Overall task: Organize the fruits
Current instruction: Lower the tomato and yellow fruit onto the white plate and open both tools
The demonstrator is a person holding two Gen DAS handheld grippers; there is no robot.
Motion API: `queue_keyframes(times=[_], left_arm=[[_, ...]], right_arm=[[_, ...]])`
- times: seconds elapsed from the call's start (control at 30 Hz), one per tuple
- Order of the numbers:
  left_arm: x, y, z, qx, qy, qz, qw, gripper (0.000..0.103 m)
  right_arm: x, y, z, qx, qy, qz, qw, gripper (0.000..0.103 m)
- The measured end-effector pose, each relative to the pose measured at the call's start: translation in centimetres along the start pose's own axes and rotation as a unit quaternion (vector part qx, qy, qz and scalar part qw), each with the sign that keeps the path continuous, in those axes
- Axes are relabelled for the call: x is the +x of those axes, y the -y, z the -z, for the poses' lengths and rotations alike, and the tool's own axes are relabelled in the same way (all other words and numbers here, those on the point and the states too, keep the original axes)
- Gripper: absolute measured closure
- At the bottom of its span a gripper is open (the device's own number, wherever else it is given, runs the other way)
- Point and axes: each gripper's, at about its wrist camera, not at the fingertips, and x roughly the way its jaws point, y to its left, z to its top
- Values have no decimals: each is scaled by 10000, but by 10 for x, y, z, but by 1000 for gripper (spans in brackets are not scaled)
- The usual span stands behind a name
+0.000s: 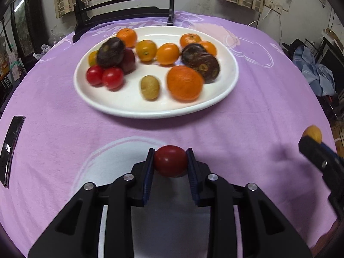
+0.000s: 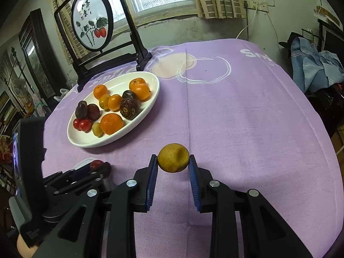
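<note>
A white oval plate [image 1: 129,105] [image 2: 81,143] on the purple cloth holds several fruits: oranges, small yellow-orange citrus, dark passion fruits, two red tomatoes [image 1: 105,76] and a yellowish kiwi-like fruit [image 1: 150,87]. My left gripper [image 1: 171,158] is shut on a red cherry tomato [image 1: 171,161], in front of the plate; it also shows at the lower left of the right wrist view [image 2: 96,165]. My right gripper [image 2: 173,159] is shut on a yellow dimpled fruit [image 2: 173,157], to the right of the plate; it shows at the right edge of the left wrist view [image 1: 311,136].
A dark wooden stand with a round painted screen [image 2: 92,20] stands behind the plate at the table's far edge. A black phone-like object [image 1: 11,148] lies at the left. A chair with blue cloth [image 2: 316,66] is at the far right. The table edge curves on both sides.
</note>
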Motion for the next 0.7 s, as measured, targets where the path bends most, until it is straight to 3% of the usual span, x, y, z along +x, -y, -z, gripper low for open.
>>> queue_keyframes(times=[0.17, 0.33, 0.5, 0.7], left_arm=[[-8, -34, 8, 260, 36, 27, 9997, 75], [-28, -65, 5, 405, 419, 222, 9981, 75], [-41, -82, -16, 469, 695, 442, 9955, 75], [-47, -74, -51, 737, 1017, 670, 9898, 74]], right_arm=[[4, -11, 3, -189, -40, -90, 9998, 73], [13, -26, 9, -345, -151, -332, 9987, 73], [2, -58, 6, -735, 68, -683, 9949, 73], [6, -89, -25, -1021, 87, -859, 9910, 73]])
